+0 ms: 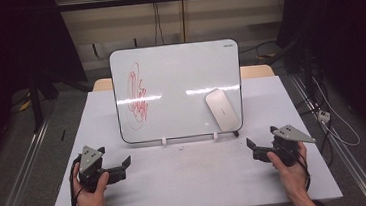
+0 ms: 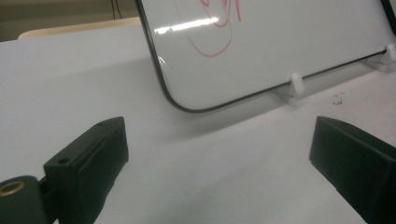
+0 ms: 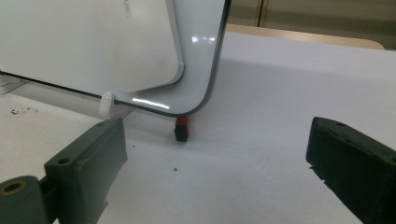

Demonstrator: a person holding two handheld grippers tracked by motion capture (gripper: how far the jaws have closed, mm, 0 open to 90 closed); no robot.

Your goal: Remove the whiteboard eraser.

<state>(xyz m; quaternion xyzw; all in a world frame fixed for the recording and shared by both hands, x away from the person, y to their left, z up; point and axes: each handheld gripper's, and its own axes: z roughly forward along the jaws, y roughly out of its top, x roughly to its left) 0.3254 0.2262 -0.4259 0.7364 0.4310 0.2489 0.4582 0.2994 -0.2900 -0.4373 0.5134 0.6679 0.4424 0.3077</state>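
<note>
Left gripper [image 1: 119, 168]: near the table's [image 1: 188, 183] front-left corner, jaws spread, grasping nothing. Right gripper [image 1: 256, 149]: near the front-right corner, jaws spread, likewise unladen. Whiteboard [image 1: 178, 73]: propped at mid-table on white clips, tilted back, red scribble [image 1: 137, 93] on its left half. Eraser [image 1: 221, 109]: white, oblong, clinging to the board's lower right. Marker tip [image 3: 181, 129]: red-black, behind that corner.

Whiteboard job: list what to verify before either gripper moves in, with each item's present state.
1. Left gripper open and holding nothing: ok.
2. Right gripper open and holding nothing: ok.
3. Whiteboard propped upright on its white clips: ok.
4. Eraser on the board's lower right, untouched: ok.
5. Red scribble present on the left side: ok.
6. Red-and-black marker under the board's corner, graspable: cannot tell.
</note>
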